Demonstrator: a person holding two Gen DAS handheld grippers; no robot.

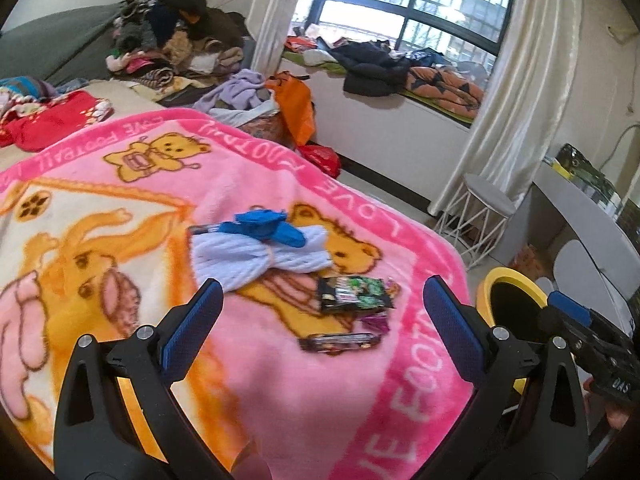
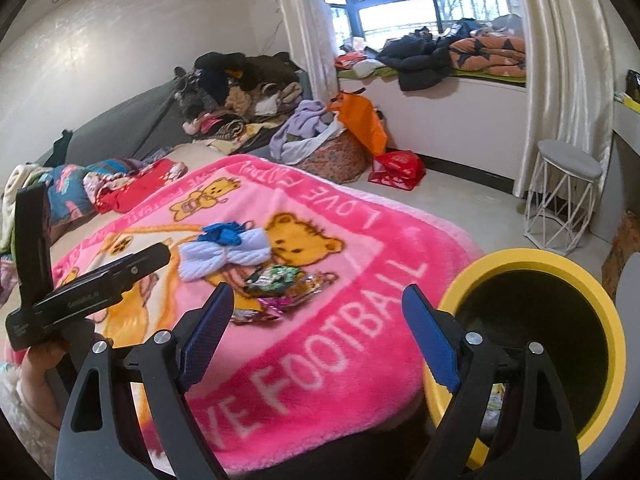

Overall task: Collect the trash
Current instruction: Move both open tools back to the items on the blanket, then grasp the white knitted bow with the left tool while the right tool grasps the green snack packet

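Observation:
Several snack wrappers lie on the pink bear blanket [image 1: 132, 184]: a green and black one [image 1: 354, 294] [image 2: 276, 278], a purple one [image 1: 376, 322] [image 2: 280, 302] and a dark flat one [image 1: 340, 342] [image 2: 246, 316]. My left gripper [image 1: 322, 314] stands open just short of them, nothing between its blue pads. My right gripper [image 2: 318, 326] is open too, above the blanket's near corner, with the wrappers ahead and to its left. A yellow-rimmed bin [image 2: 532, 344] [image 1: 512, 300] stands off the bed's corner, at the right. Behind the wrappers lie a pale blue knitted piece [image 1: 260, 260] [image 2: 224, 256] and a bright blue cloth [image 1: 264, 228].
Piled clothes [image 1: 172, 36] cover the bed's far end. A basket of laundry [image 2: 332, 152], an orange bag [image 2: 360, 120] and a red bag [image 2: 396, 168] stand on the floor beyond. A white wire stool [image 2: 560, 204] and a desk [image 1: 580, 216] are at the right.

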